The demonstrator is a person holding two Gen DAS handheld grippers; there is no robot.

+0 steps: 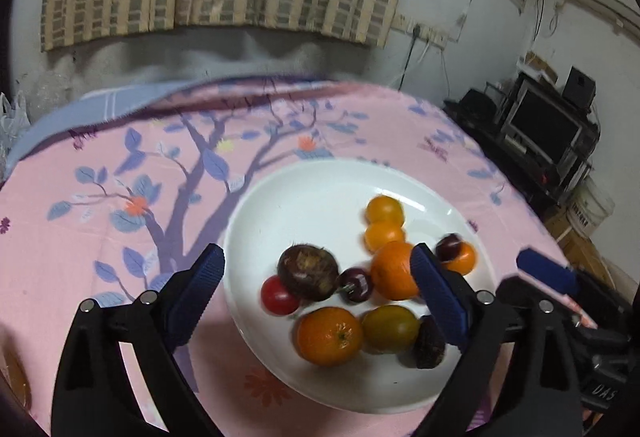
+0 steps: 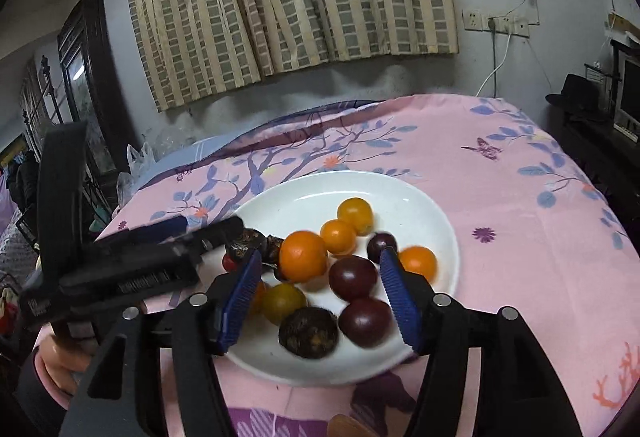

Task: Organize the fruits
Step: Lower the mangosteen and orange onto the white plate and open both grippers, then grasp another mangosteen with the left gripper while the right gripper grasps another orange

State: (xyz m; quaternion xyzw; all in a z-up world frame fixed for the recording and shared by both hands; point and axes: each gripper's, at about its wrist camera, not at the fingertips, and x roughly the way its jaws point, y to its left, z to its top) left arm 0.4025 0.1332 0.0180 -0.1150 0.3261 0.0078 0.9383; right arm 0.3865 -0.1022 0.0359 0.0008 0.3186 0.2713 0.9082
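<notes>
Both hands tilted downward: my left gripper [image 1: 316, 293] gapes wide, right gripper [image 2: 320, 297] half-spread, both empty, above glossy white plate [image 2: 400, 193] of round fruit [image 2: 303, 256].

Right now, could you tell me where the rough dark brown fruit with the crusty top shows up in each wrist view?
Left wrist view: the rough brown fruit lies left of centre on the white plate, touching a red cherry tomato.
Right wrist view: it seems to be the fruit at the plate's left edge, partly hidden behind the left hand-held gripper.
Shared landmark: the largest orange.
</notes>
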